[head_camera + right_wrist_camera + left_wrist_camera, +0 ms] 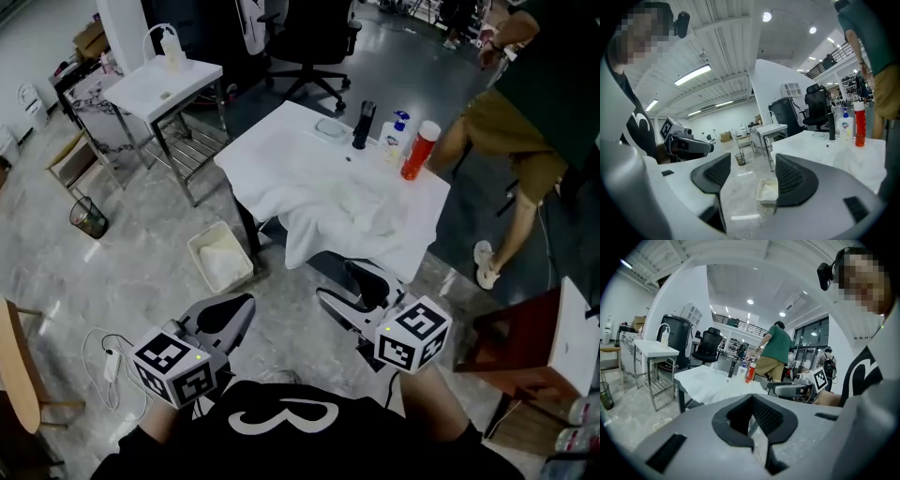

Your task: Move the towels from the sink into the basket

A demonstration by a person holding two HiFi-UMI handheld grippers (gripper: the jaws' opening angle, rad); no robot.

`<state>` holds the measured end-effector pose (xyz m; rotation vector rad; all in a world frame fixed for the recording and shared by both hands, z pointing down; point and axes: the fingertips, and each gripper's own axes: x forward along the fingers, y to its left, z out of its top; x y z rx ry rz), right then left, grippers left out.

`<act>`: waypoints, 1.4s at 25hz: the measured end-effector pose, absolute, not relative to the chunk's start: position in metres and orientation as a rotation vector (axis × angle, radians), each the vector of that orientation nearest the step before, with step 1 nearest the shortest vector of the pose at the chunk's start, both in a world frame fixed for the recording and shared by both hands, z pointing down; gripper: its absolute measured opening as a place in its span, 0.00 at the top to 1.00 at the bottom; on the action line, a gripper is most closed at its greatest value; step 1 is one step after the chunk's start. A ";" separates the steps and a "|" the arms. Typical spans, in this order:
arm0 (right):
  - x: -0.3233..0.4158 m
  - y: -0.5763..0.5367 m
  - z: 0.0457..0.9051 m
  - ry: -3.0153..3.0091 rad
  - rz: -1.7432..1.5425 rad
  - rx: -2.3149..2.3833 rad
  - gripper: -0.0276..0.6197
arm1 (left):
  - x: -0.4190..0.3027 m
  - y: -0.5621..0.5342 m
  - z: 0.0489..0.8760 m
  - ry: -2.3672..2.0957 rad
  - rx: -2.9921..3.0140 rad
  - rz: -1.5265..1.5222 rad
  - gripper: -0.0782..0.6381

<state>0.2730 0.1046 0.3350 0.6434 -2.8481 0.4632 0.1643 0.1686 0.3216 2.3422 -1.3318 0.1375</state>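
Observation:
White towels [361,202] lie crumpled and spread over the sink table [272,141], and one hangs over its near edge. The basket [220,258] stands on the floor left of the table with something white inside. It also shows between the right jaws as basket [768,191]. My left gripper [246,305] hovers low, just short of the basket, with its jaws together and nothing in them. My right gripper [335,279] is held below the table's near edge, with its jaws apart and empty. Both grippers are well short of the towels.
A black faucet [363,125], a soap bottle [397,134] and a red bottle [419,150] stand at the table's far side. A person [525,122] stands at the right. A white side table [164,89], a wire bin [88,217] and a brown chair [525,347] surround the area.

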 end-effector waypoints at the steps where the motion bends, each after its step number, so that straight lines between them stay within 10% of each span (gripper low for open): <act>1: 0.272 0.101 0.335 -2.842 0.461 0.647 0.53 | 0.164 0.166 0.323 -1.327 2.343 0.135 0.88; 35: 0.249 -0.127 0.512 -2.173 0.629 1.194 0.53 | 0.084 -0.074 0.357 -0.908 2.406 0.268 0.88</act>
